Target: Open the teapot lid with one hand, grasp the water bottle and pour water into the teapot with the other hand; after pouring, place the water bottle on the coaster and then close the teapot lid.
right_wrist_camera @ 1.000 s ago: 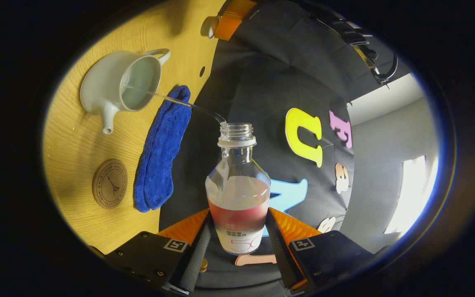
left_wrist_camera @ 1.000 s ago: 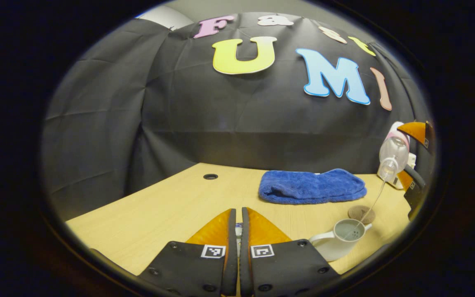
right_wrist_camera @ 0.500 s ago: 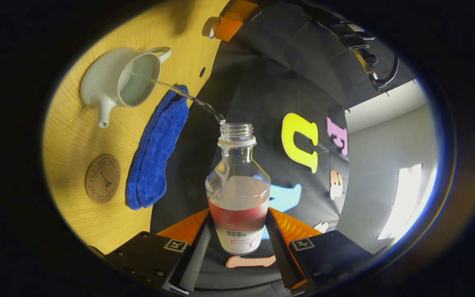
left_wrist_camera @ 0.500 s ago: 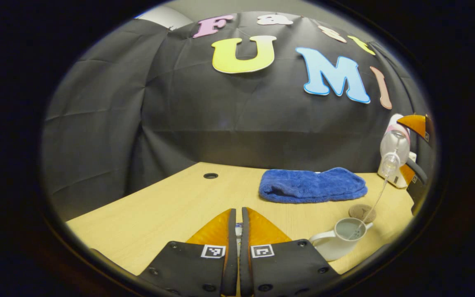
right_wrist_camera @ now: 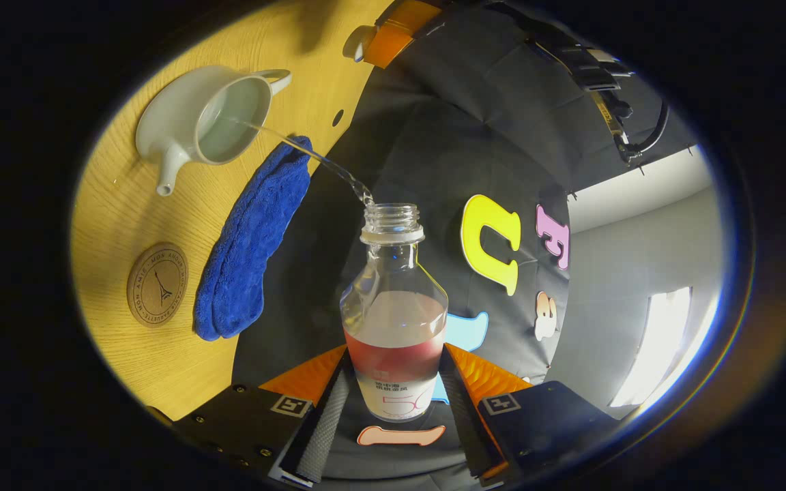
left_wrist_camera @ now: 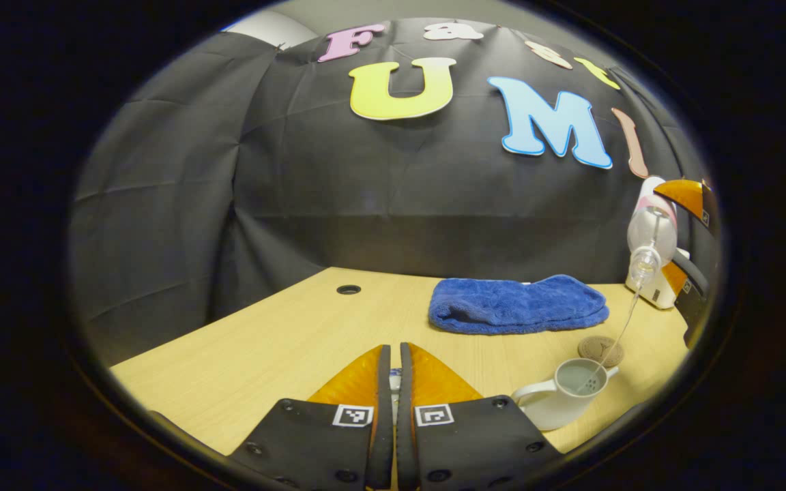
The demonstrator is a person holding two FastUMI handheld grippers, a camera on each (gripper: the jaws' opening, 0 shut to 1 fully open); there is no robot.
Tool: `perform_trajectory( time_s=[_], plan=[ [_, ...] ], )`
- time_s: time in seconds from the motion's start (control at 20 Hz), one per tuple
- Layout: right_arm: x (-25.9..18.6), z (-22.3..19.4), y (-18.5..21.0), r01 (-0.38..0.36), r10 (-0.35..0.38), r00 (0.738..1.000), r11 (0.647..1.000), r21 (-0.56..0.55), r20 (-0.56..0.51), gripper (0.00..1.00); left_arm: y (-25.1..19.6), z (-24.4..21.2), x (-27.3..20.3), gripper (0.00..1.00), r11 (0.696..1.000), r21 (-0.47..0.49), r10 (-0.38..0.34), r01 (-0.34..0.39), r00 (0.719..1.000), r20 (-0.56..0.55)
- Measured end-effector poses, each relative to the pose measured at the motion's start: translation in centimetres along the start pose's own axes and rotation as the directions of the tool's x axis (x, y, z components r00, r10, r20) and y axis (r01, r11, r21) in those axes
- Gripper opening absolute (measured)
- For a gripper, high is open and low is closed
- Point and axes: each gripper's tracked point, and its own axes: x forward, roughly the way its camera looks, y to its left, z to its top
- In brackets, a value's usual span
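My right gripper (right_wrist_camera: 394, 354) is shut on the water bottle (right_wrist_camera: 393, 320), which is tilted and sends a thin stream of water (right_wrist_camera: 311, 153) into the open white teapot (right_wrist_camera: 188, 129). In the left gripper view the teapot (left_wrist_camera: 557, 402) stands at the lower right, with the tilted bottle (left_wrist_camera: 649, 235) high above it. My left gripper (left_wrist_camera: 394, 368) is shut on the white teapot lid (left_wrist_camera: 395, 378), mostly hidden between its fingers. The lid (right_wrist_camera: 353, 46) also shows in the right gripper view, held off to the side of the pot. A round brown coaster (right_wrist_camera: 157, 284) lies on the table beyond the teapot.
A folded blue towel (left_wrist_camera: 516, 305) lies on the wooden table (left_wrist_camera: 284, 341) behind the teapot and coaster (left_wrist_camera: 600, 350). A small white box (left_wrist_camera: 653, 294) sits at the far right by the wall. A round cable hole (left_wrist_camera: 348, 290) is in the table near the back.
The right gripper has risen a little and rolled further with the bottle while the stream keeps running into the teapot. The left gripper has stayed put with the lid.
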Motion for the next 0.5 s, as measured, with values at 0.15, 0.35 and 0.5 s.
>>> perform_trajectory(
  time_s=[0.15, 0.35, 0.5],
  plan=[
    [0.07, 0.22, -0.29, 0.011, -0.011, 1.000, 1.000, -0.015, 0.010, 0.76, -0.02, -0.14, 0.06, 0.09, 1.000, 0.003, 0.001, -0.001, 1.000, -0.004],
    [0.19, 0.68, -0.38, 0.038, -0.035, 0.999, 0.998, -0.060, 0.035, 0.75, -0.04, -0.20, 0.14, 0.09, 1.000, 0.009, 0.000, 0.000, 1.000, -0.008],
    [0.29, 0.92, -0.15, 0.048, -0.043, 0.998, 0.995, -0.089, 0.049, 0.75, -0.11, -0.21, 0.23, 0.09, 1.000, 0.011, 0.000, 0.000, 1.000, -0.010]
  ],
)
